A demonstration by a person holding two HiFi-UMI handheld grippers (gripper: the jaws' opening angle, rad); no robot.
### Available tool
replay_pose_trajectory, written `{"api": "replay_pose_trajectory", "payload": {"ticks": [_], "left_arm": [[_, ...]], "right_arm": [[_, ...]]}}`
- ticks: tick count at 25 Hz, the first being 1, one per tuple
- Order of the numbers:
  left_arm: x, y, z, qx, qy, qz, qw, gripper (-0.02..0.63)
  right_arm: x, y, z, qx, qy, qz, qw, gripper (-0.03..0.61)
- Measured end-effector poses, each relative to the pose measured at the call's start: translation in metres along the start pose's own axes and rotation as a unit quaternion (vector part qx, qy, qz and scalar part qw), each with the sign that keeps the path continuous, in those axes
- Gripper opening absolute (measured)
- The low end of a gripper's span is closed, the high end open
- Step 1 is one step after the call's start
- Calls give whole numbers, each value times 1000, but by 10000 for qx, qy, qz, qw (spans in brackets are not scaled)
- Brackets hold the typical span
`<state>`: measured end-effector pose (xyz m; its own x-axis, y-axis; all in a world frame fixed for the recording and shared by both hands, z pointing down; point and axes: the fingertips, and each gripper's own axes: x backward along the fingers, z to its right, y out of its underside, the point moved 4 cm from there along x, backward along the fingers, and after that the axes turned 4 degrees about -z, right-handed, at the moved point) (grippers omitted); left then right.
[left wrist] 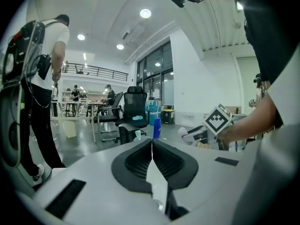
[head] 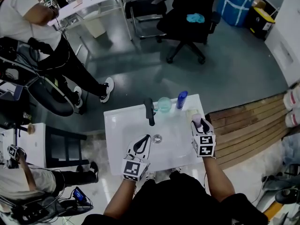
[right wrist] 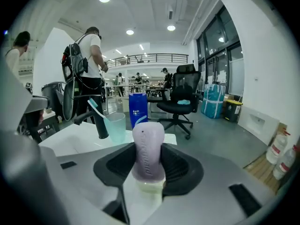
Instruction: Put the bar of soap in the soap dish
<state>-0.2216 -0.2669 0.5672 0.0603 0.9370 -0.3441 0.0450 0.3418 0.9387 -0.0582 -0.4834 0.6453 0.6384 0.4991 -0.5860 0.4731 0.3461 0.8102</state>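
The left gripper (left wrist: 152, 143) is holding its jaws pressed together with nothing between them. The right gripper (right wrist: 148, 145) is clamping the bar of soap (right wrist: 147, 162) upright between its jaws. Both forearms (head: 214, 176) are extending forward

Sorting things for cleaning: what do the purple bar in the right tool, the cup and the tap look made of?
The purple bar: matte, waxy soap by its look, opaque with embossed lettering. The cup: translucent teal plastic, probably; light passes through its wall. The tap: matte black, likely coated metal, no shine.
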Motion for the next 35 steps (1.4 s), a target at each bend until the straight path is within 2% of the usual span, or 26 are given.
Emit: {"api": "replay_pose_trajectory", "payload": {"ticks": [6, 11, 19, 29, 35], "left_arm": [[-2, 8, -3, 28, -6, -98, 9999, 21], [-5, 14, -3, 15, -19, -154, 9999, 21], [1, 15, -10, 9, -70, -161, 9998, 21], [4, 20, -15, 79, -78, -179, 9998, 21], [6, 19, -18, 75, -71, -183, 9998, 21]], "right_arm": [[-32, 11, 10, -38, 25, -722, 9974, 186], [-51, 12, 16, -7, 38, -894, 9960, 186], [-71, 25, 19, -347, 108, -1756, 9838, 186], [-89, 24, 19, -427, 224, -1933, 9799, 186], [-88, 20, 16, -339, 301, -1742, 9837, 187]]}}
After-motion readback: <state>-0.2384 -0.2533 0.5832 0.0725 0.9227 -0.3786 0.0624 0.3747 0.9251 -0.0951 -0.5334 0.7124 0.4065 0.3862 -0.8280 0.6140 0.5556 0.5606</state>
